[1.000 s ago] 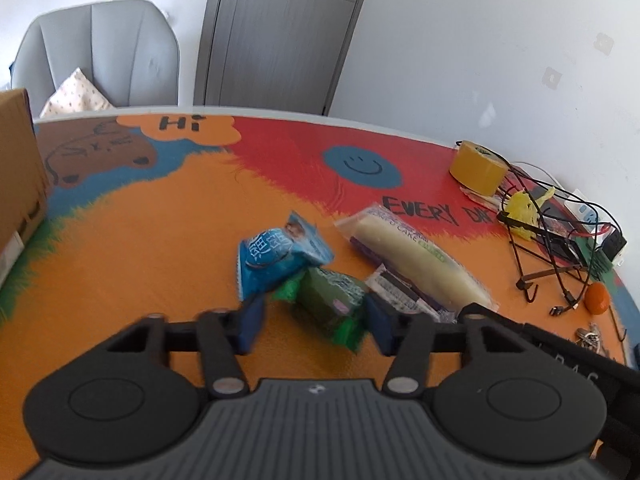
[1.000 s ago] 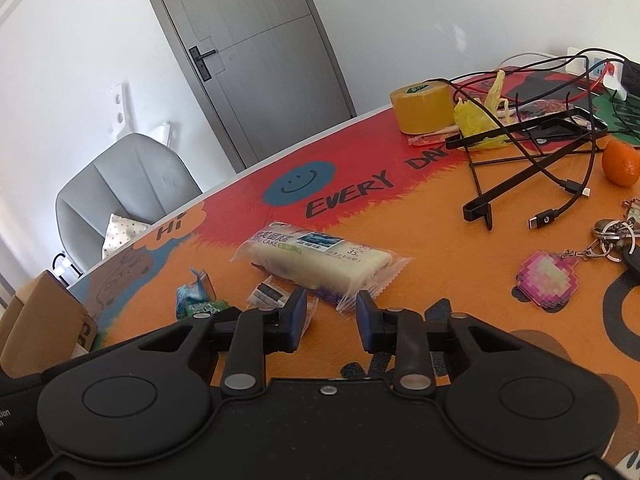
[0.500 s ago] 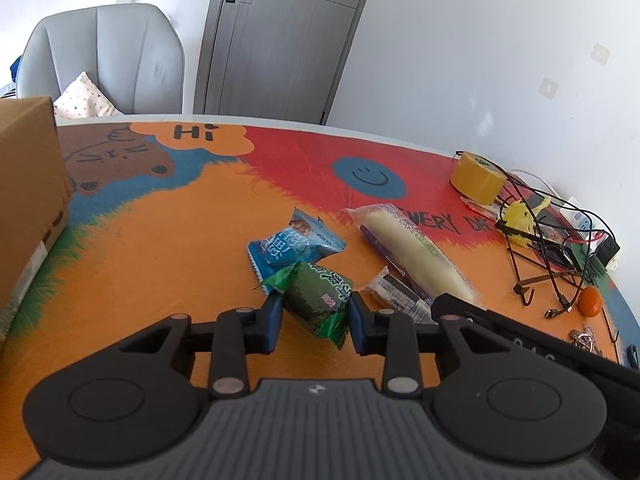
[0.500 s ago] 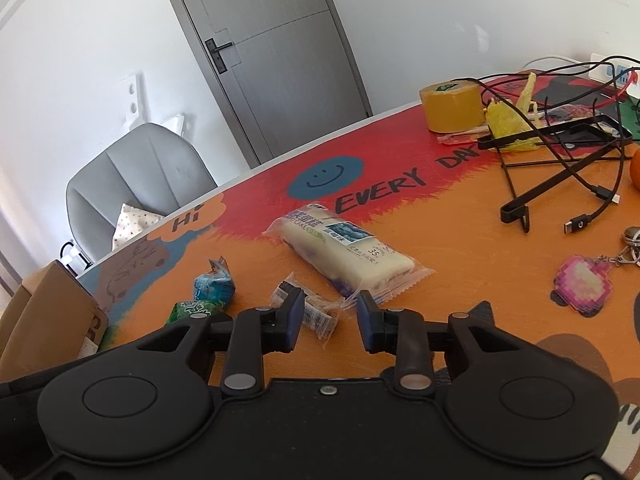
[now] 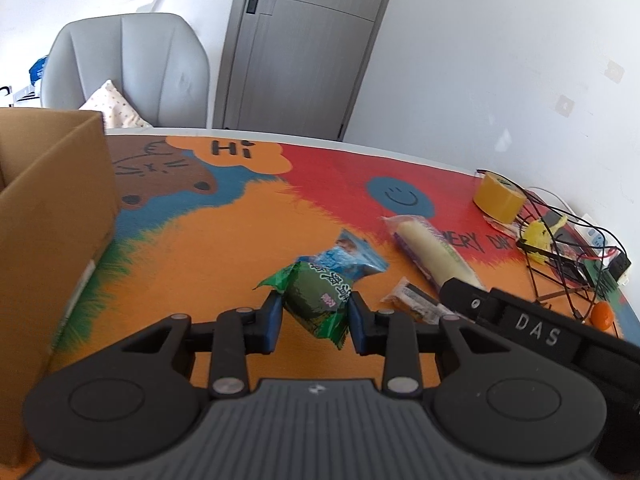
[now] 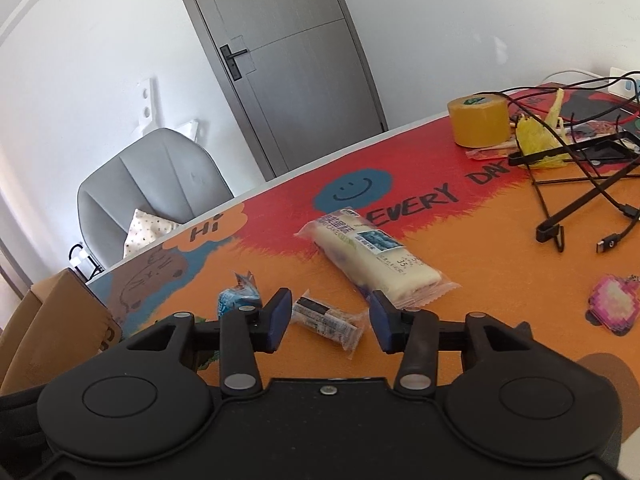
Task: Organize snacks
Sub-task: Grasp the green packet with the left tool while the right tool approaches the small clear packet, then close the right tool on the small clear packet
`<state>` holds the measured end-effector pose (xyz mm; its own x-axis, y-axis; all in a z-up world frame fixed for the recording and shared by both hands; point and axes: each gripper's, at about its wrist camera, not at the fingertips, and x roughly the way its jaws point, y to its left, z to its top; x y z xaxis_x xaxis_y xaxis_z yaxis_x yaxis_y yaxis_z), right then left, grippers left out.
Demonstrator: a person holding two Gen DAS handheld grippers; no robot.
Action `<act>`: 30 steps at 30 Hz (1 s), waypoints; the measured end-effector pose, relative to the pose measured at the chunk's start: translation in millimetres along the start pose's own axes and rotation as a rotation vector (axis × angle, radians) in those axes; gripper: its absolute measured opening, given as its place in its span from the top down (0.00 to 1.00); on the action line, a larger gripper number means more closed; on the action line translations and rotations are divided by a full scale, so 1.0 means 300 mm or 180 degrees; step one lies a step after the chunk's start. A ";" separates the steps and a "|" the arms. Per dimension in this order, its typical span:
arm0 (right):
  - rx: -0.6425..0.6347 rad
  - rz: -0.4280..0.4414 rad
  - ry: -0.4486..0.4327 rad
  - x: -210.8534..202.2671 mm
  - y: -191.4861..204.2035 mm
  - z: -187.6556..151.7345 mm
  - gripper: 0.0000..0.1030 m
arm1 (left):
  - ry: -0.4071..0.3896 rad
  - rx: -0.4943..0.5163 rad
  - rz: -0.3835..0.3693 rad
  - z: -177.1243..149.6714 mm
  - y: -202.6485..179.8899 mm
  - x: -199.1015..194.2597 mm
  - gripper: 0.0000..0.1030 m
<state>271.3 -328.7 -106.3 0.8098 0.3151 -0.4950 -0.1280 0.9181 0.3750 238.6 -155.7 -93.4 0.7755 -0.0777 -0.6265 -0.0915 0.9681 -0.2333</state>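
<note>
My left gripper [image 5: 315,312] is shut on a green snack packet [image 5: 320,300] and holds it above the colourful table mat. A blue snack packet [image 5: 346,258] lies just beyond it and shows in the right wrist view [image 6: 238,298] too. A long white cake roll [image 5: 432,252] lies to the right, also in the right wrist view [image 6: 378,258]. A small clear-wrapped bar [image 6: 326,320] lies between the open jaws of my right gripper [image 6: 329,318]; the bar also shows in the left wrist view [image 5: 414,298]. An open cardboard box [image 5: 44,216] stands at the left.
A yellow tape roll [image 6: 478,120], tangled black cables with a stand [image 6: 580,184], a yellow toy [image 6: 538,140], an orange fruit [image 5: 602,316] and a pink pixel keychain [image 6: 612,304] fill the right side. A grey chair [image 5: 124,72] stands behind the table.
My left gripper closed on the green packet and lifted it back toward the box side. My right gripper opened wider and moved over the small wrapped bar.
</note>
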 end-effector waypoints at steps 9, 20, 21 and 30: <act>-0.0116 0.0104 0.0001 0.043 0.053 0.014 0.56 | -0.0037 -0.0071 0.0081 0.019 0.064 -0.019 0.68; -0.0175 -0.0118 0.0312 0.068 0.038 -0.046 0.81 | -0.0017 -0.0105 0.0068 0.012 0.094 -0.044 0.68; -0.0187 -0.0137 0.0311 0.061 0.042 -0.049 0.81 | -0.0022 -0.0098 0.0061 0.011 0.093 -0.050 0.68; -0.0178 -0.0134 0.0187 -0.031 0.093 -0.046 0.81 | -0.0185 -0.0034 0.0009 0.024 0.102 -0.142 0.68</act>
<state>252.3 -302.8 -101.9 0.7803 0.2879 -0.5552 -0.1275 0.9423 0.3094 207.3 -121.0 -68.3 0.8102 -0.0608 -0.5829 -0.1002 0.9656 -0.2399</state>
